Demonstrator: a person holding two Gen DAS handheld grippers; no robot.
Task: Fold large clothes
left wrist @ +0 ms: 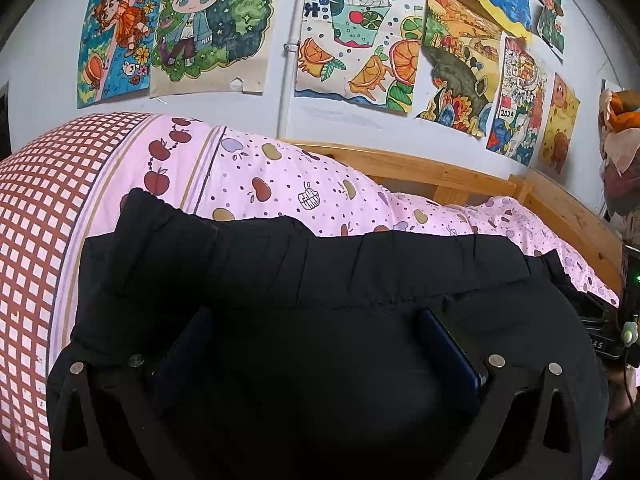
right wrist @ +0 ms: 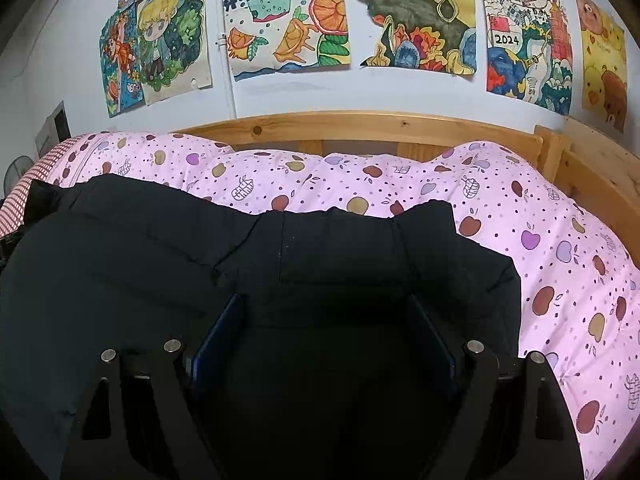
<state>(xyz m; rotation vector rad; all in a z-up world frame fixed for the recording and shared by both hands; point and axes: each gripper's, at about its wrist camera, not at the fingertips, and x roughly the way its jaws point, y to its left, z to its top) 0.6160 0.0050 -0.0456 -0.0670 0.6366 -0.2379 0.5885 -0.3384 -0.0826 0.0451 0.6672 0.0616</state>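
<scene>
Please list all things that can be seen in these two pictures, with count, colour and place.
Black padded garment: one, black, lying on the quilt, under both grippers.
Pink apple-print quilt: one, pink with red, purple and brown apples, on the bed.
Red-and-white checked cloth: one, at the left of the quilt.
Light wooden bed frame: one, along the wall.
Coloured children's drawings: several, on the white wall.
Left hand-held gripper: one, black, open over the garment.
Right hand-held gripper: one, black, open over the garment.
</scene>
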